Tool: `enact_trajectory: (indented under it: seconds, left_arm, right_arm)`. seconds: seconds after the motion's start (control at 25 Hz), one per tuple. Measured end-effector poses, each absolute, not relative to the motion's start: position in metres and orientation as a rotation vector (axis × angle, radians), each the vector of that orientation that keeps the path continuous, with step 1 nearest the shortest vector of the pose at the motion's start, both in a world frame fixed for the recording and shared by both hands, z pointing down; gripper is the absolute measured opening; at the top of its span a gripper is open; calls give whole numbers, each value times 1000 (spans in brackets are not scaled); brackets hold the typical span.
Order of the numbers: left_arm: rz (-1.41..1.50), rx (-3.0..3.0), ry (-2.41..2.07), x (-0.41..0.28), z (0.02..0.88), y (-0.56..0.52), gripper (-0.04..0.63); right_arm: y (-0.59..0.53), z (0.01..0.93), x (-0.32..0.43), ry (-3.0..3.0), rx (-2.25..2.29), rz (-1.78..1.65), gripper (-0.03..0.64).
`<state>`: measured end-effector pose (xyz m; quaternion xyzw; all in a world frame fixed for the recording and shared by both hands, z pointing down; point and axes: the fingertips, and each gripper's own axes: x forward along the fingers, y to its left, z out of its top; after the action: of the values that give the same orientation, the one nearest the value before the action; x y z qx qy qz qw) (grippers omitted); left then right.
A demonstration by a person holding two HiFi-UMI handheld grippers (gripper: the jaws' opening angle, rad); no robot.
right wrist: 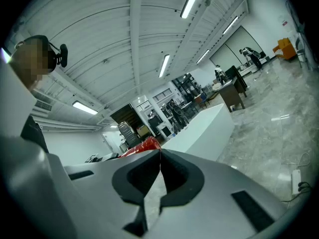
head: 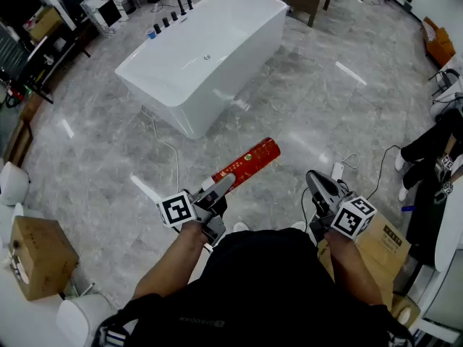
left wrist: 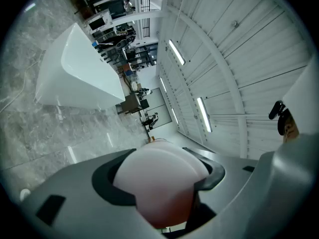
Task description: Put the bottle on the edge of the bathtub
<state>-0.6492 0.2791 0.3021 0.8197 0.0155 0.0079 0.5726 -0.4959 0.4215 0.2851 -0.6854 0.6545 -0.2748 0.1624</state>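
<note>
A red bottle [head: 246, 163] with gold print lies level in my left gripper [head: 219, 187], which is shut on its near end; its far end points up and to the right. In the left gripper view the bottle's pale base [left wrist: 159, 183] fills the gap between the jaws. The white bathtub [head: 206, 53] stands on the grey marble floor well ahead of both grippers, and it also shows in the left gripper view [left wrist: 75, 78] and the right gripper view [right wrist: 209, 126]. My right gripper [head: 315, 181] is shut with nothing in it, its tips [right wrist: 160, 153] meeting.
Black tap fittings [head: 173, 9] sit at the tub's far end. A cardboard box [head: 36, 255] stands at the left and another [head: 383, 244] at the right. A white power strip [head: 338, 170] and cables lie on the floor. A person's legs [head: 427, 147] show at the right.
</note>
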Motion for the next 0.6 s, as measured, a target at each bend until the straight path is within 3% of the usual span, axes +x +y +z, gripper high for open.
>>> enact_trajectory:
  seconds: [0.6]
  left_arm:
    - [14,1914,26,-654,299,284,301]
  right_arm:
    - [428,282,-511,1899,-1967,-770,37]
